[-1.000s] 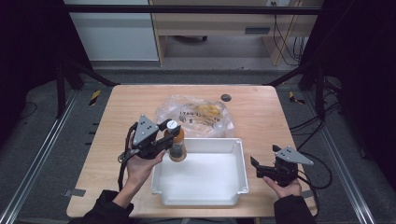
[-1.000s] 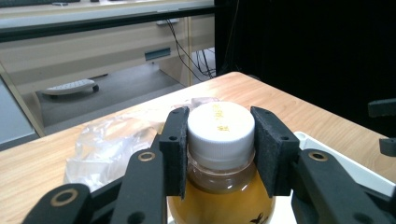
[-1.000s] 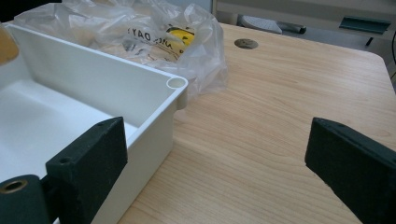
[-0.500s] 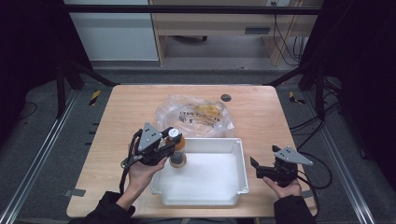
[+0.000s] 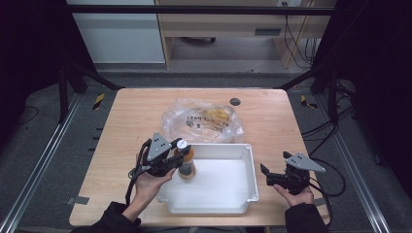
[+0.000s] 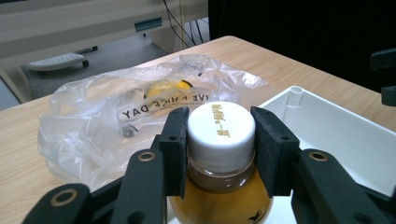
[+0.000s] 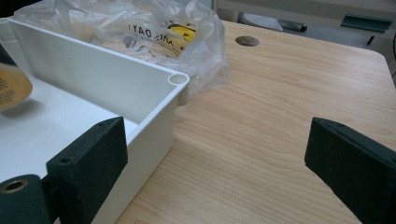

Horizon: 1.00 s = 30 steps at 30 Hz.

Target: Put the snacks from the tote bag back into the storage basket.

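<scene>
While the left hand (image 5: 148, 182) is coming in from the bottom of the high view, its left gripper (image 5: 179, 158) is pinching a small bottle (image 5: 186, 162) of amber liquid just under its white cap (image 6: 221, 130), one black pad sitting on each side of the neck. The bottle is standing upright over the left end of the white tray (image 5: 245, 158), inside its near-left corner; whether its base is touching the tray floor cannot be told. The tray is lying on the wooden table (image 5: 126, 121), toward the near edge. Just behind the tray, a crumpled clear plastic bag (image 5: 201, 121) with printed lettering and something yellow inside is resting against the tray's far wall. Farther back on the table, a small dark round disc (image 5: 235, 101) is lying well apart from the bag. To the right of the tray, the right hand (image 5: 296, 194) is holding the right gripper (image 5: 266, 174) low over bare wood, its jaws spread wide with nothing between them, pointing toward the tray's right wall and near it.
</scene>
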Available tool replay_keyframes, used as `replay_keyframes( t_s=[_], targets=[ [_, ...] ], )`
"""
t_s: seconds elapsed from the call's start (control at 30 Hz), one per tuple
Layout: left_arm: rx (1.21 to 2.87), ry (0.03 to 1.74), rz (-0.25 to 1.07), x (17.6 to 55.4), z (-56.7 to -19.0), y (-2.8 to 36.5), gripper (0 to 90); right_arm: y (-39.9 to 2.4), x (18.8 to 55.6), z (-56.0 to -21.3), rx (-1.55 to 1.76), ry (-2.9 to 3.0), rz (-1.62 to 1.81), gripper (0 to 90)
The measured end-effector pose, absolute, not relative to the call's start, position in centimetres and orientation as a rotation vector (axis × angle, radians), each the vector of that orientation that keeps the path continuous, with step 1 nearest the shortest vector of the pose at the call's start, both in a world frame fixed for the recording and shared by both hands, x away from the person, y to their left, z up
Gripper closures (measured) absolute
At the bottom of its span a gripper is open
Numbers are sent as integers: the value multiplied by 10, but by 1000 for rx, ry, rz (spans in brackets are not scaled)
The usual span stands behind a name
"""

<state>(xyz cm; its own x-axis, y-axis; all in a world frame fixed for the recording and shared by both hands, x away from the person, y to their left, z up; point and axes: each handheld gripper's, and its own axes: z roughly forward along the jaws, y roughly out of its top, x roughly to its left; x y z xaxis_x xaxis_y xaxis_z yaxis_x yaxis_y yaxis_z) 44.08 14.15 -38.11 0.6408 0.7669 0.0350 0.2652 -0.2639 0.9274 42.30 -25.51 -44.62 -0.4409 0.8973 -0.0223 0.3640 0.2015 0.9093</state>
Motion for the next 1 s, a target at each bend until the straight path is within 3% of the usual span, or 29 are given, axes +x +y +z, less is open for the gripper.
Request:
replay_keyframes(
  t_s=[1.0],
  targets=[
    [1865,822,577,439,-397,133,591,-255,423,-447,1167,1914,1204,61]
  ],
)
